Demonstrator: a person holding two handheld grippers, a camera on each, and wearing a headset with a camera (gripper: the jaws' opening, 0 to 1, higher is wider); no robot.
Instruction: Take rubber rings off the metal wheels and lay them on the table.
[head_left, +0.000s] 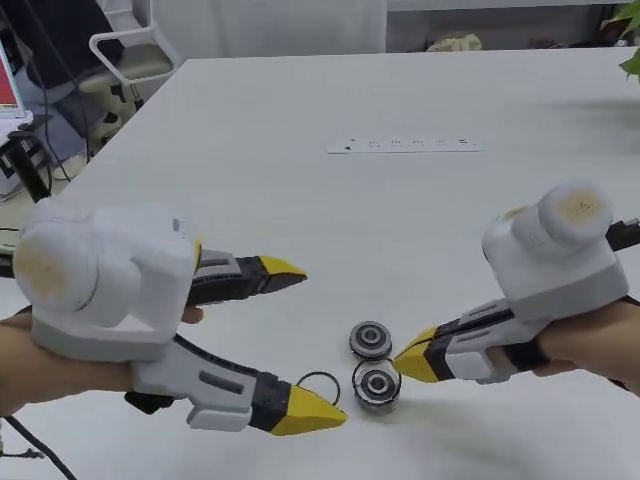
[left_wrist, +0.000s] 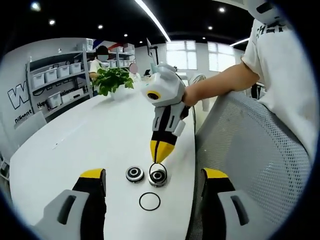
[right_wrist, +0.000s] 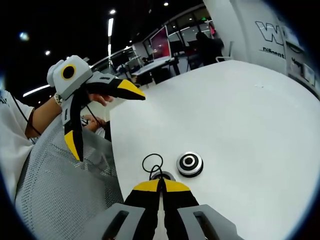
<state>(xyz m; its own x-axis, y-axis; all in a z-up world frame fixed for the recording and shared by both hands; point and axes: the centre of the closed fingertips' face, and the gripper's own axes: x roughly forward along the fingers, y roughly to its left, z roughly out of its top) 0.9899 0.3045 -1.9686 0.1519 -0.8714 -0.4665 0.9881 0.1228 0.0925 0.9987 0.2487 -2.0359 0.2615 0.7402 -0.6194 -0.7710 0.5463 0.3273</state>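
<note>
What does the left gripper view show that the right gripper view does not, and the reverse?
Left gripper view: the right gripper, shut on a rubber ring over one wheel, a potted plant, shelves. Right gripper view: the left gripper, jaws wide open, and a red screen. Shared: both metal wheels, the white table, and that ring at the right gripper's tip.

The right gripper (right_wrist: 161, 186), jaws together, pinches a rubber ring (right_wrist: 152, 161) over one metal wheel (right_wrist: 163, 175). A second wheel (right_wrist: 189, 164) lies just beside.
</note>
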